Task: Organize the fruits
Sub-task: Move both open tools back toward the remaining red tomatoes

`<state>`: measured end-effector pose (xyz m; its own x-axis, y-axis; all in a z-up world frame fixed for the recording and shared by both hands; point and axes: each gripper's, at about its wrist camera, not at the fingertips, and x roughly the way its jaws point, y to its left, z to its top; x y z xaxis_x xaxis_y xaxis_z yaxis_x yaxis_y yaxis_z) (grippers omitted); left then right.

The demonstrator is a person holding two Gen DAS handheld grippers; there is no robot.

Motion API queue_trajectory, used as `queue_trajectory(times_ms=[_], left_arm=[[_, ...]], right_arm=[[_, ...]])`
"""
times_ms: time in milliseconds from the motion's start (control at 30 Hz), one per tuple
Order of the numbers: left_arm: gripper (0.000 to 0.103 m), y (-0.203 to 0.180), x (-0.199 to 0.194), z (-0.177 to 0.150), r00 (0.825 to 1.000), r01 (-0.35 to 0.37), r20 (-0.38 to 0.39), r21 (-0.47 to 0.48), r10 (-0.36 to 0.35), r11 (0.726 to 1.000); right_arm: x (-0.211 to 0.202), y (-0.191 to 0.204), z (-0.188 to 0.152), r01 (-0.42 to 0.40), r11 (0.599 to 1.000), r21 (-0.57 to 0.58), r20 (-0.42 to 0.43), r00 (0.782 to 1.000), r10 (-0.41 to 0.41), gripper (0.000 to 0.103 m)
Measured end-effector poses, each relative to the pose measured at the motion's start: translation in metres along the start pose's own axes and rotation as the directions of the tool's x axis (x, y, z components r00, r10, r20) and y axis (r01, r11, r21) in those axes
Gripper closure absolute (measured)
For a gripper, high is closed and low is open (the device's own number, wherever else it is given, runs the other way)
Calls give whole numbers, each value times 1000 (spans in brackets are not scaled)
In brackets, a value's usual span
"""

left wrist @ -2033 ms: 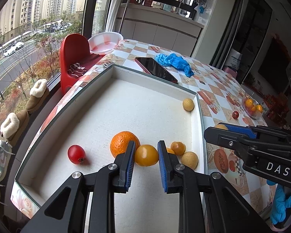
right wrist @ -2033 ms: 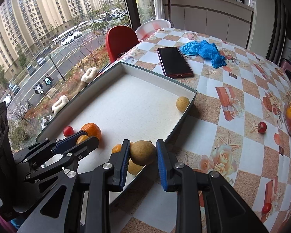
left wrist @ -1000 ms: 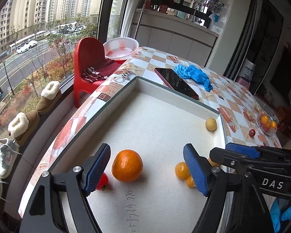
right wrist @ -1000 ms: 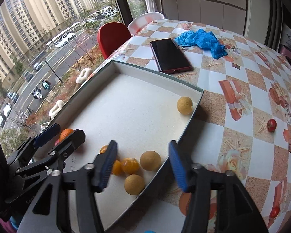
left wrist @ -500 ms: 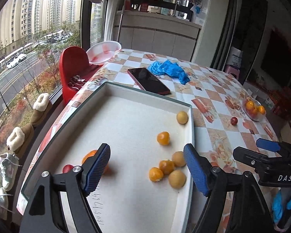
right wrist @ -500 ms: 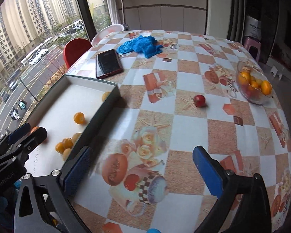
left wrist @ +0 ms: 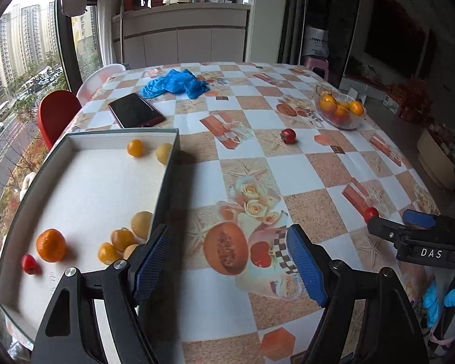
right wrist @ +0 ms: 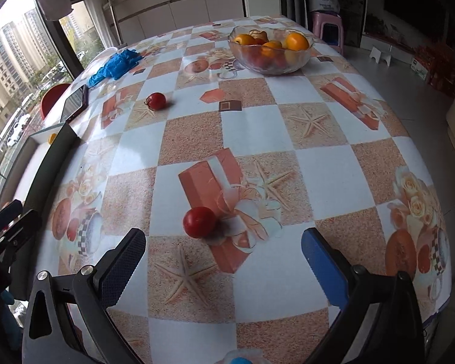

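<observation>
**Fruit in the tray and loose on the table**

On the checked table [right wrist: 257, 127], a red fruit [right wrist: 199, 221] lies just ahead of the right gripper [right wrist: 223, 253], whose jaws are spread wide with nothing between them. A second red fruit [right wrist: 156, 101] sits farther off, toward the glass bowl [right wrist: 270, 49] of oranges. Beside it, the left gripper [left wrist: 229, 257] also stands wide apart and empty, by the tray's [left wrist: 163, 194] near corner. Inside the tray lie an orange [left wrist: 50, 245], a small red fruit [left wrist: 29, 263], a yellow cluster [left wrist: 123, 242] and two more by the far wall. Beyond are a phone [left wrist: 135, 114] and a blue cloth [left wrist: 176, 84].
</observation>
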<state>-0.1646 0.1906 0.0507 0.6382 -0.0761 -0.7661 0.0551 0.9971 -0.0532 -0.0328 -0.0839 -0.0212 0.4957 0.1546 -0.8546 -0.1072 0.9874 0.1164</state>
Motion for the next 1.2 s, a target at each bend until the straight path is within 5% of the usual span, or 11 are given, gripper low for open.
queue_trajectory(times_ms=[167, 500, 633, 1200], left_arm=[[24, -17, 25, -2, 998, -36, -48, 19, 36, 999], [24, -26, 72, 16, 995, -94, -45, -13, 93, 995], [0, -28, 80, 16, 995, -64, -73, -9, 63, 998], [0, -29, 79, 13, 996, -62, -60, -7, 62, 998]], right_arm=[[18, 23, -1, 72, 988, -140, 31, 997, -68, 0], [23, 4, 8, 59, 989, -139, 98, 994, -45, 0], [23, 3, 8, 55, 989, -140, 101, 994, -41, 0], [23, 3, 7, 53, 989, -139, 103, 994, -39, 0]])
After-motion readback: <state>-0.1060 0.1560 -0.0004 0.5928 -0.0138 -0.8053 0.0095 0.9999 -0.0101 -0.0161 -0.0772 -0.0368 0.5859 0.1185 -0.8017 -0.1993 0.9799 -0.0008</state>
